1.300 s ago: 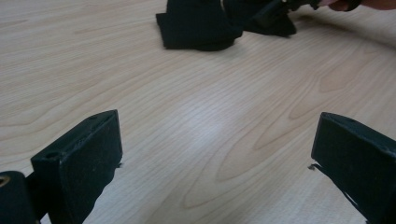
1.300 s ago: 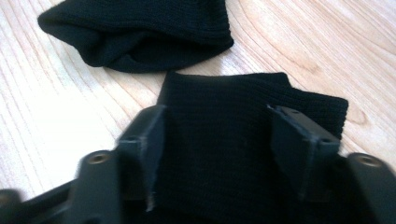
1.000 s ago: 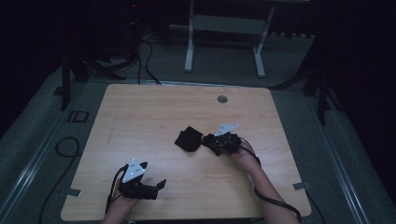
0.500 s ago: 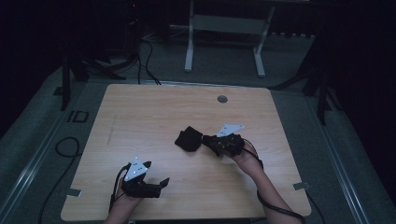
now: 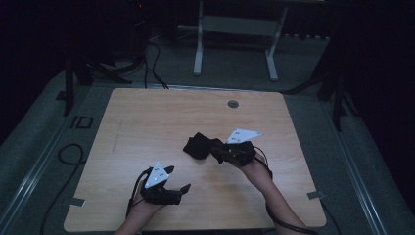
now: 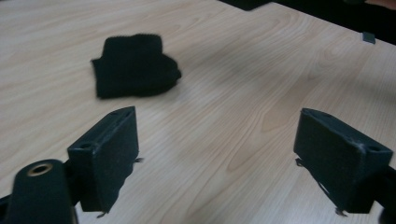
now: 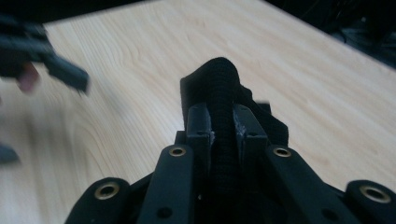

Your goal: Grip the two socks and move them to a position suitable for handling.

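Observation:
A small black cloth (image 5: 197,145) lies crumpled near the middle of the wooden table (image 5: 147,112). My right gripper (image 5: 219,152) is shut on its right edge. In the right gripper view the two fingers (image 7: 198,126) pinch a raised fold of the cloth (image 7: 223,88). My left gripper (image 5: 180,189) is near the front edge, left of the cloth and apart from it. Its jaws have just been closing a little, but they still stand wide (image 6: 229,158) with nothing between them. The cloth (image 6: 133,65) lies beyond them on the wood.
A round cable hole (image 5: 233,104) sits near the table's far edge. Tape tabs mark the front left (image 5: 73,201) and right (image 5: 313,195) edges. A white metal frame (image 5: 235,24) stands on the floor behind. Cables lie on the floor at left (image 5: 68,152).
My right gripper has risen a little with the cloth's edge still pinched. My left gripper has moved to the right along the front of the table.

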`<action>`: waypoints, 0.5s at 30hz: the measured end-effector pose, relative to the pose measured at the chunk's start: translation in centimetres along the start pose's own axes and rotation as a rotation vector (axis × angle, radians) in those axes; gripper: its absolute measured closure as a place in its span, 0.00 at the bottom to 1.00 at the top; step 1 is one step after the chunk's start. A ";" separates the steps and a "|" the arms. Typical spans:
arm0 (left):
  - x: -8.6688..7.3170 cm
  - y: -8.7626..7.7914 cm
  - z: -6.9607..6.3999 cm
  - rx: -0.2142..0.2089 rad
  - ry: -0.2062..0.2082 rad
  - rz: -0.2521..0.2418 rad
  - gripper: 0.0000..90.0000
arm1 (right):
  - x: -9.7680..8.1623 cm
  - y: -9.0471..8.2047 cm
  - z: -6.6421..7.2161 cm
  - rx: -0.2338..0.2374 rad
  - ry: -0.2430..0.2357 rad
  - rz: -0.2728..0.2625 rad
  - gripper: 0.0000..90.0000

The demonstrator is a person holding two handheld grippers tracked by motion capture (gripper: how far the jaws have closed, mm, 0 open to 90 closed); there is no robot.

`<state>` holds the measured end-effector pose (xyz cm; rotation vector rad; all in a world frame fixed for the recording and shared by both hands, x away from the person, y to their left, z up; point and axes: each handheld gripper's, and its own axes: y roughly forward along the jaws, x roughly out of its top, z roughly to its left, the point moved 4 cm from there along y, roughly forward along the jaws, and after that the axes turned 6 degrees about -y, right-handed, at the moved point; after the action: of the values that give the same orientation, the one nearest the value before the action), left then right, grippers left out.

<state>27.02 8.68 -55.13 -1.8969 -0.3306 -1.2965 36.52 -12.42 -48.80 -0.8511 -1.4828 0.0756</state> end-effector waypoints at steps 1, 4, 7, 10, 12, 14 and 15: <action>0.3 0.2 -0.2 -0.004 0.006 -0.007 0.16 | 0.4 -0.1 0.3 0.009 0.001 -0.015 0.88; 1.2 0.7 -1.1 -0.005 0.023 -0.048 0.17 | 1.5 -0.3 1.1 0.020 0.015 -0.053 0.88; 2.2 1.2 -2.2 -0.004 0.048 -0.092 0.17 | 2.4 -0.2 1.9 0.037 0.020 -0.086 0.88; 3.0 2.0 -2.8 0.014 0.052 -0.118 0.19 | 3.2 0.0 2.8 0.056 0.027 -0.120 0.88; 3.2 2.5 -2.8 0.044 0.037 -0.131 0.21 | 3.7 -0.2 3.3 0.062 0.032 -0.146 0.88; 3.5 2.8 -2.8 0.061 0.022 -0.160 0.23 | 4.1 -0.3 3.7 0.076 0.035 -0.165 0.88; 3.6 2.9 -2.8 0.082 0.022 -0.176 0.26 | 4.3 -0.3 3.9 0.080 0.037 -0.175 0.88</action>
<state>28.48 4.00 -52.89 -1.8159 -0.5411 -1.3966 33.57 -8.61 -45.53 -0.6524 -1.5030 -0.0107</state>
